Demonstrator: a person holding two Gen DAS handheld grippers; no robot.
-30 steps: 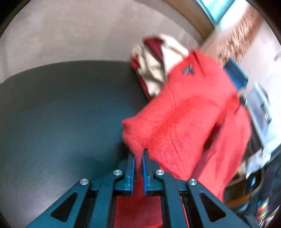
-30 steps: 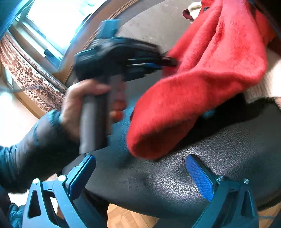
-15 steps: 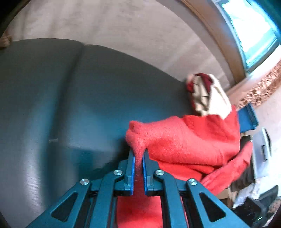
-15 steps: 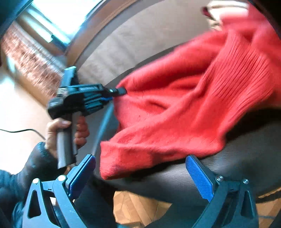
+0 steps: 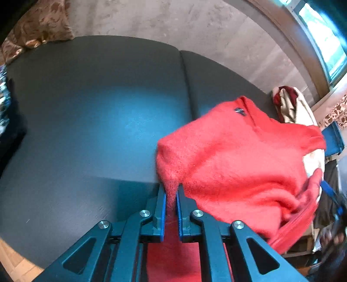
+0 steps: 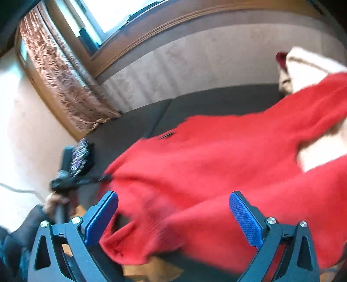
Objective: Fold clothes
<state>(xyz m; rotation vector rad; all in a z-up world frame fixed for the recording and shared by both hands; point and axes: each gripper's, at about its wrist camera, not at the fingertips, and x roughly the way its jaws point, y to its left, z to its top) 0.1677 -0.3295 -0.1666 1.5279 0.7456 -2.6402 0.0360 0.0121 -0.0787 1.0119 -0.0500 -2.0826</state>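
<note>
Fuzzy red knit sweater (image 5: 234, 160) pinched at one edge by left gripper (image 5: 171, 195), nearly closed, above dark leather sofa seat (image 5: 97, 121). Right gripper (image 6: 173, 217) wide open, empty, sweater spread beyond it.

Home living room: dark leather sofa (image 5: 97, 112), patterned curtain (image 6: 60, 86), wood-framed window (image 6: 121, 15), parquet floor
</note>
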